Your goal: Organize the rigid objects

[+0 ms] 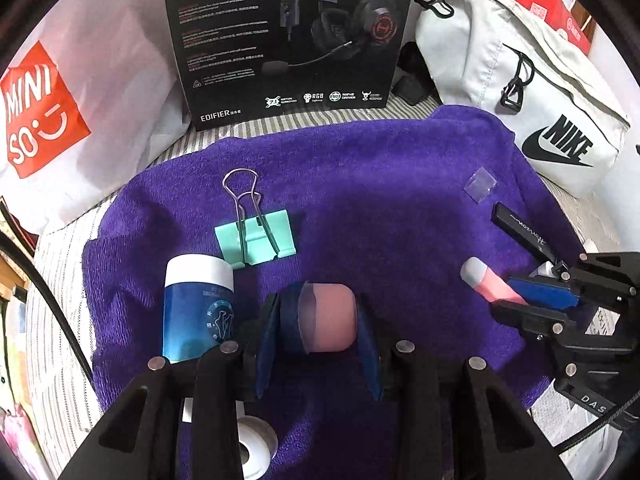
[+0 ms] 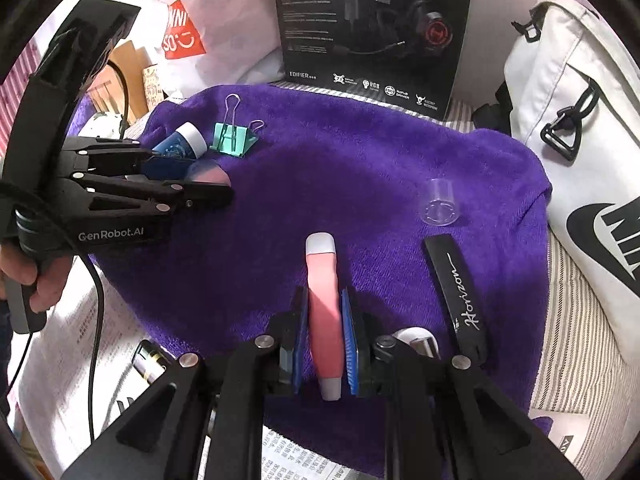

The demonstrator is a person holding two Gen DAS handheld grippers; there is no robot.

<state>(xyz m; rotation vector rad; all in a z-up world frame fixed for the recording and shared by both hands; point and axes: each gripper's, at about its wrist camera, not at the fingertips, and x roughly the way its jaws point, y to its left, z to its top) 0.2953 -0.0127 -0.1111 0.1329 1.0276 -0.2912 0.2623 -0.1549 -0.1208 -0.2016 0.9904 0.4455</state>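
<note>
**Two grippers loaded, both over the purple towel**

Left wrist view: the left gripper [image 1: 318, 322] is clamped narrow on a short pink cylinder with a translucent cap [image 1: 326, 318]. The cylinder's long axis runs across the jaws, side to side in the frame. Just left of it lies a blue bottle with a white cap [image 1: 198, 310], cap pointing away; beyond that, a mint binder clip [image 1: 256, 238]. All rest on the purple towel [image 1: 380, 184]. The right gripper [image 1: 532, 296] enters from the right edge, carrying a slim pink stick.

Right wrist view: the right gripper [image 2: 325, 320] is pinched fully in on the pink stick with grey-white ends [image 2: 324, 308]. The stick's long axis runs along the fingers, pointing forward toward the headset box [image 2: 372, 28]. Right of it, parallel and near, lies a black "Horizon" case [image 2: 456, 292]; ahead and right, a clear plastic cap [image 2: 440, 202]. The left gripper [image 2: 208, 184] sits well apart, upper left, beside the bottle and clip.

Judgement: open towel lies straight ahead of the stick, so setting it down lengthwise beside the black case suits the right hand.
</note>
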